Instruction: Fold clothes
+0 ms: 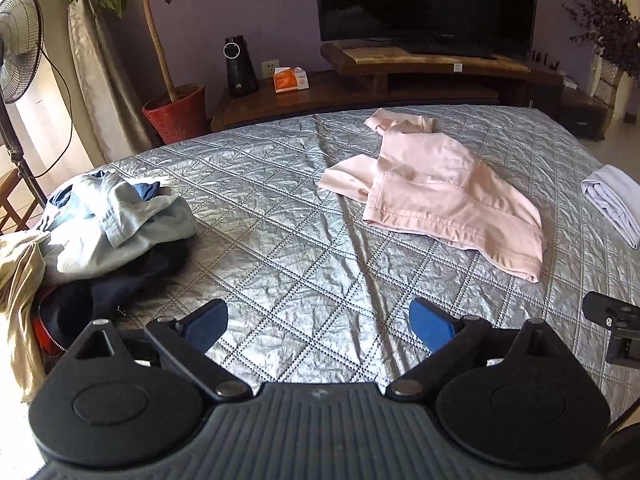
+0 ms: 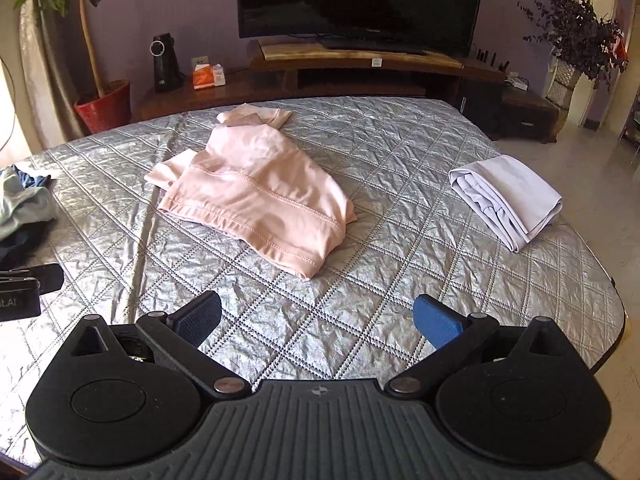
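A crumpled pink garment [image 1: 436, 192] [image 2: 256, 192] lies loose on the silver quilted bed [image 1: 280, 240] [image 2: 380, 280], toward its far middle. My left gripper [image 1: 320, 324] is open above the near part of the bed, with only quilt between its blue pads. My right gripper [image 2: 318, 320] is open too, held nearer than the pink garment and apart from it. A folded white garment [image 2: 508, 196] [image 1: 616, 204] rests at the bed's right side. A heap of unfolded clothes [image 1: 112, 224] [image 2: 20, 200], pale blue over dark ones, sits at the left edge.
Beyond the bed stand a dark wooden TV bench [image 1: 400, 76] [image 2: 340, 76] with a television [image 2: 360, 0], a black speaker [image 1: 240, 66] and an orange tissue pack [image 1: 290, 80]. A red plant pot [image 1: 176, 114] and a standing fan [image 1: 18, 52] are at the left. Tiled floor [image 2: 592, 160] lies right.
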### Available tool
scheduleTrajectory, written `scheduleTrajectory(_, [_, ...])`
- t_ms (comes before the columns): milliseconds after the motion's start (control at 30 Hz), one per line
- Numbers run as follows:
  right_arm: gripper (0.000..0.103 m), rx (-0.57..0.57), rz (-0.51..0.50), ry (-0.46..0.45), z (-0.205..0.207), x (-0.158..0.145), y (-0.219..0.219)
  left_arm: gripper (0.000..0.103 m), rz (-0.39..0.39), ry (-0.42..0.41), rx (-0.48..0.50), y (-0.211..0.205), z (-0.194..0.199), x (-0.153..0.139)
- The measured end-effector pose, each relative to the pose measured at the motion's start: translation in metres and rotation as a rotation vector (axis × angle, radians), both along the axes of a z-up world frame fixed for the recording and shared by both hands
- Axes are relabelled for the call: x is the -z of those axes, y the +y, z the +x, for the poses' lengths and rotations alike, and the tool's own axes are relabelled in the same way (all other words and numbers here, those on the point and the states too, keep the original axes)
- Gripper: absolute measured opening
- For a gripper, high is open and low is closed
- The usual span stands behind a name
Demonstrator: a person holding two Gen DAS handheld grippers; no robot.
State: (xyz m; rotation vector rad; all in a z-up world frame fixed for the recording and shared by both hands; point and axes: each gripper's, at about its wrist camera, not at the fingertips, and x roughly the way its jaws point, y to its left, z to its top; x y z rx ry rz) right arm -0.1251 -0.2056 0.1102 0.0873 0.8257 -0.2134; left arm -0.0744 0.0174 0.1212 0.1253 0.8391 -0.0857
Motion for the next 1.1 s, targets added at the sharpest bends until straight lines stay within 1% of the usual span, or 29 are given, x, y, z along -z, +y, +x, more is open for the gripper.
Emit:
scheduleTrajectory(100, [0.103,-0.020,-0.016,-0.004,-0.016,-0.004,0.007,0.096,-0.005,0.000,-0.009,0.004,-0.022,-0.002])
scheduleTrajectory(267, [0.103,-0.034,-0.041,-0.025,-0.043,-0.006,0.012,0.096,-0.001,0.006,0.019,-0.001,-0.051,-0.001])
scheduleTrajectory(367, [0.103,-0.023,-0.023,-0.004,-0.052,-0.001,0.008,0.096,-0.005,0.004,0.052,-0.008,-0.061,-0.001])
scheduleTrajectory(433, [0.103,-0.021,-0.006,-0.007,-0.057,-0.001,0.006,0.096,-0.009,0.005,0.068,-0.012,-0.067,-0.001])
scheduleTrajectory(500, [0.103,-0.033,-0.019,-0.028,-0.061,-0.002,0.009,0.096,-0.015,0.010,0.074,-0.016,-0.071,-0.001])
scheduleTrajectory(633, [0.103,-0.019,0.032,-0.024,-0.061,0.003,0.001,0.096,-0.022,0.016,0.080,-0.021,-0.076,0.001])
scheduleTrajectory(800, [0.103,-0.006,0.091,-0.020,-0.061,0.008,-0.006,0.096,-0.004,0.025,0.096,-0.026,-0.076,0.006])
scheduleTrajectory(933, [0.103,-0.025,0.061,-0.012,-0.060,0.010,0.001,0.096,-0.016,0.035,0.094,-0.025,-0.076,0.006])
scheduleTrajectory(1100, [0.103,-0.054,0.036,-0.005,-0.059,0.011,0.009,0.096,-0.004,0.039,0.102,-0.027,-0.078,0.009])
